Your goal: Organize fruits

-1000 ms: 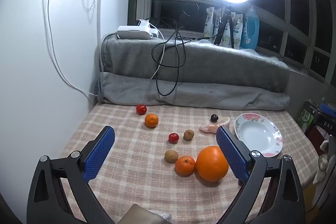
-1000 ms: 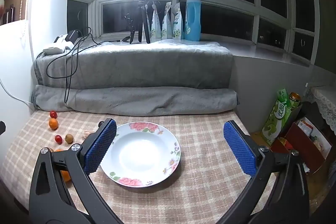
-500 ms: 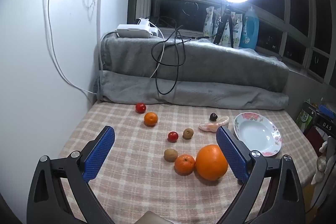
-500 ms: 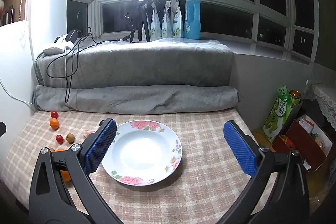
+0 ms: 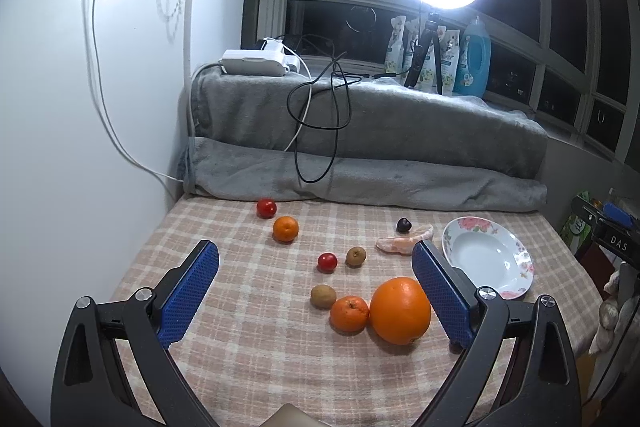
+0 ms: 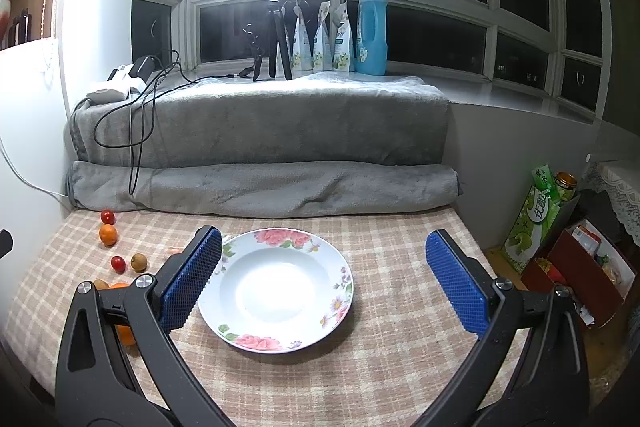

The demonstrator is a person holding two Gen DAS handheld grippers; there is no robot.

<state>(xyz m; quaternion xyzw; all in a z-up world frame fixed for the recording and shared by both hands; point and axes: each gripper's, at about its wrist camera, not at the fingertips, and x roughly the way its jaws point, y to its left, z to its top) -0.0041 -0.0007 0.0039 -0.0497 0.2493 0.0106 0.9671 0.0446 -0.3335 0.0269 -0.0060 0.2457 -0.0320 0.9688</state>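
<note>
Left gripper [image 5: 316, 281] fingers wide apart, holding nothing, aimed at the big orange [image 5: 400, 310] and small fruits loose on the checked counter [image 5: 240, 307]. Right gripper [image 6: 320, 281] likewise spread and empty, hovering over the bare floral plate [image 6: 276, 291], likely the drop spot.
</note>
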